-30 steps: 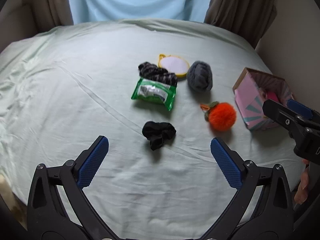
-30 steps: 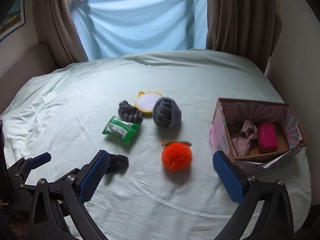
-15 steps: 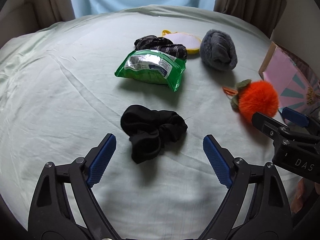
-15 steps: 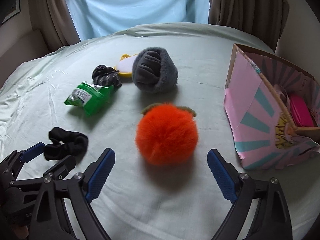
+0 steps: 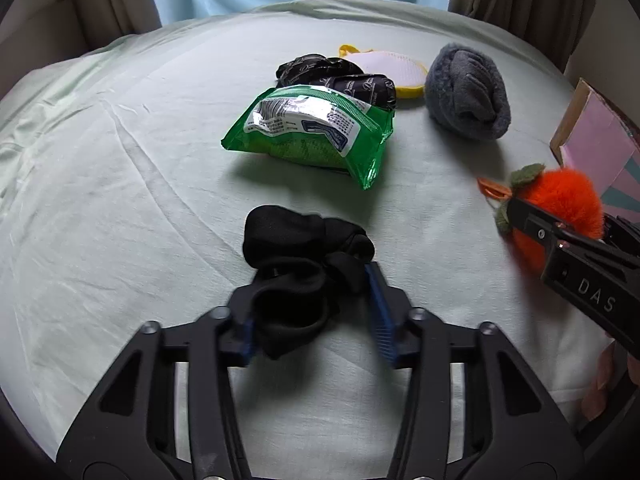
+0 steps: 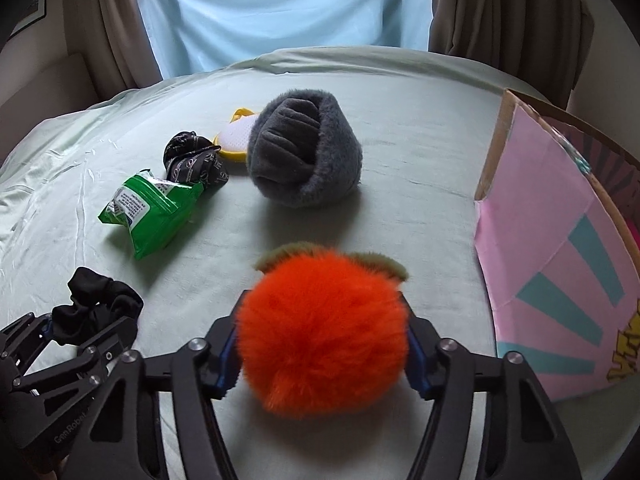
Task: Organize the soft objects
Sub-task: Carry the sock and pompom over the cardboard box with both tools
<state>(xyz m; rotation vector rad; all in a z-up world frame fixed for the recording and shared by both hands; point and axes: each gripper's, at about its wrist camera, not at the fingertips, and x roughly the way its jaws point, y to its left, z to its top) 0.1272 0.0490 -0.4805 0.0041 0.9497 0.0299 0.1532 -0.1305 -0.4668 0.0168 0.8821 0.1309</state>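
My left gripper (image 5: 312,312) is shut on the near part of a black scrunchie (image 5: 296,256) that lies on the pale green bed sheet (image 5: 120,184). My right gripper (image 6: 320,344) is shut on a fluffy orange pom-pom with green leaves (image 6: 324,332), low on the sheet. The pom-pom also shows at the right of the left wrist view (image 5: 560,200), and the scrunchie at the left of the right wrist view (image 6: 100,308). A pink cardboard box (image 6: 556,248) stands to the right of the pom-pom.
Beyond the grippers lie a green packet (image 5: 312,132), a black patterned scrunchie (image 5: 340,78), a yellow-rimmed white pad (image 5: 384,66) and a grey fuzzy bundle (image 5: 468,92). Curtains and a blue cloth hang behind the bed. A wall stands to the right.
Both grippers moved down and forward and closed: the left on the black scrunchie, the right on the orange pom-pom. Both were open before.
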